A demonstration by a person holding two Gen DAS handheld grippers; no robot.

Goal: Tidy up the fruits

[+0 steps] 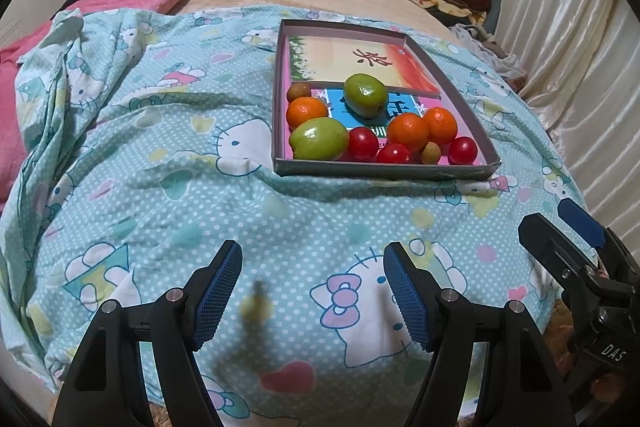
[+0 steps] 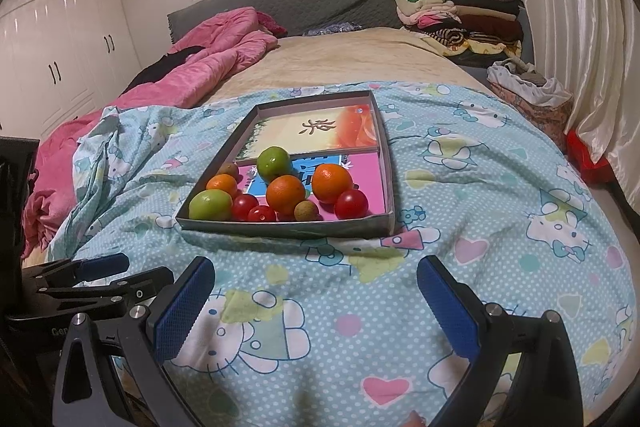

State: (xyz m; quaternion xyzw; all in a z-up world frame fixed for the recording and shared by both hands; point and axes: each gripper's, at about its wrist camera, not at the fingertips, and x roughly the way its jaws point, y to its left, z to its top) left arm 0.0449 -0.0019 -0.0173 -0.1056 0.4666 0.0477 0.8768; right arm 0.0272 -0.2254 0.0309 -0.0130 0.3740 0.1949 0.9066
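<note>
on the patterned sheet (image 1: 168,163), mixed fruits (image 1: 408,131) heaped at the near end of the shallow box (image 1: 384,171); both grippers, left gripper (image 1: 312,291) and right gripper (image 2: 316,299), spread apart, empty, short of it. for sorting by kind, approach from above, pinch one fruit gently, beware rolling neighbours

White letters "DAS" show on the black body of the right gripper (image 1: 576,267) at the left wrist view's right edge. In the right wrist view, "Ger" sits on the left gripper's (image 2: 100,273) body, cut off. A brushed character marks the card (image 2: 320,129) at the tray's (image 2: 280,227) far end; I can't read it.
</note>
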